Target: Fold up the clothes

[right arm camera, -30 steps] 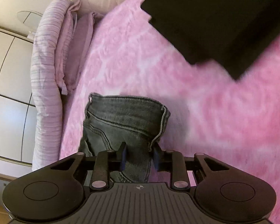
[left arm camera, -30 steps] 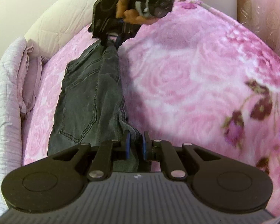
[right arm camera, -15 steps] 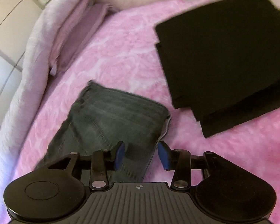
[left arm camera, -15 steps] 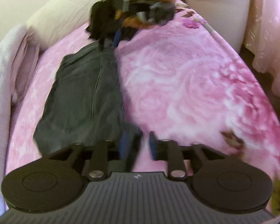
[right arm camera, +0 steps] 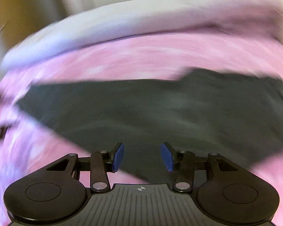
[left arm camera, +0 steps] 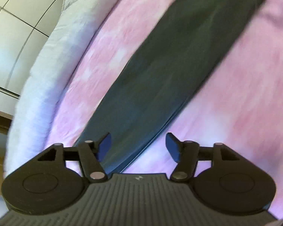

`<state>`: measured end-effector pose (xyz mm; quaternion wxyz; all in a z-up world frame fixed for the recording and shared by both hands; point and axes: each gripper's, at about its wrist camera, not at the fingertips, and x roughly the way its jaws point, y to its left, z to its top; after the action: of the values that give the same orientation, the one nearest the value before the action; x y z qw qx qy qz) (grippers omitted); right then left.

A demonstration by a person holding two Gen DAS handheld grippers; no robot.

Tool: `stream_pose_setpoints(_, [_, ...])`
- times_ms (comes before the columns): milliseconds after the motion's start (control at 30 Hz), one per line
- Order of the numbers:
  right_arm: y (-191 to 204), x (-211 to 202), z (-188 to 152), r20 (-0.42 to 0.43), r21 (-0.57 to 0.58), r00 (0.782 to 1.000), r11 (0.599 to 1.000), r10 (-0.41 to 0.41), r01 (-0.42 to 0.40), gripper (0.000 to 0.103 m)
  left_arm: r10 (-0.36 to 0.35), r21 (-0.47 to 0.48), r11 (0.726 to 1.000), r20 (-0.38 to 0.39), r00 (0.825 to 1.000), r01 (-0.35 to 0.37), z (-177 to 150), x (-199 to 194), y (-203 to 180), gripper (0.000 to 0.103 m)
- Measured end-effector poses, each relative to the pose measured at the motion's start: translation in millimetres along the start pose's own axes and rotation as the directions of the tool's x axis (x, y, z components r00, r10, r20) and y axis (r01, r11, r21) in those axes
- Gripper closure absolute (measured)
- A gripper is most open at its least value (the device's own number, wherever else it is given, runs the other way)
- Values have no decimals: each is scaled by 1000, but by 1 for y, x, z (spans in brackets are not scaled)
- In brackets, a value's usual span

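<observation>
Both sets of fingers are spread with nothing between them: my left gripper [left arm camera: 138, 146] hangs over the near end of the dark grey jeans [left arm camera: 181, 60], my right gripper [right arm camera: 142, 157] over their near edge. The jeans lie flat as a long doubled strip on the pink blanket [left arm camera: 241, 86], stacked edges showing along the right side. Both views are motion-blurred, so for another fold I'd steady first, then pinch every layer at the corners
</observation>
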<state>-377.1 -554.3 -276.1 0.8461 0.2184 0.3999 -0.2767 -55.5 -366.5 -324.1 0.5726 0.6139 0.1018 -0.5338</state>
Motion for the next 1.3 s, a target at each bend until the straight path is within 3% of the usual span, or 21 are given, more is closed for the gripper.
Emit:
stream_pose_setpoints(133, [91,33,10,-6,-217,999,975,38,-38,55,25,172,985,30,999,-30,-67,30,11,42])
stream_pose_setpoints(200, [126,48,14,-15,-237,999,971,33,-36,55,23,240,970,72,997,-40,-90,44,17,45])
stream_pose_setpoints(367, [200,91,21,-41,-287,999,958,15,-26,55,-19,329,944,162,987,-36,-119,75,36,69])
stream_pose_setpoints(433, [225,108,22,-52,-308,998,951,23,-38,55,-36,363,931,188,982,-35,-127,87,43,89])
stream_pose_setpoints(500, [245,126,25,-63,-350,998,935,29,-49,55,-39,408,911,222,974,-57,-136,94,47,95])
stream_pose_setpoints(567, [266,142,29,-72,-396,997,917,32,-58,55,-39,455,886,271,962,-92,-146,96,50,95])
stream_pose_setpoints(633, [279,155,32,-78,-410,996,909,41,-70,55,-54,482,872,275,960,-89,-155,101,49,96])
stream_pose_setpoints(867, [295,176,41,-122,-387,992,918,39,-83,55,-83,428,903,247,965,-32,-152,110,54,102])
stream_pose_setpoints(1067, [294,157,39,-154,-367,988,928,14,-70,55,-111,374,927,203,973,27,-140,110,64,101])
stream_pose_setpoints(1133, [290,147,37,-152,-351,988,935,-6,-48,55,-120,355,934,189,975,46,-136,110,68,87])
stream_pose_setpoints(1167, [288,142,36,-151,-339,988,940,-18,-34,55,-128,299,952,173,977,72,-135,105,73,81])
stream_pose_setpoints(1200, [285,137,35,-151,-326,988,945,-30,-21,55,-138,231,968,155,978,100,-135,99,78,66])
stream_pose_setpoints(1300, [273,120,30,-152,-273,985,961,-86,41,55,-173,21,985,106,979,172,-135,81,94,64])
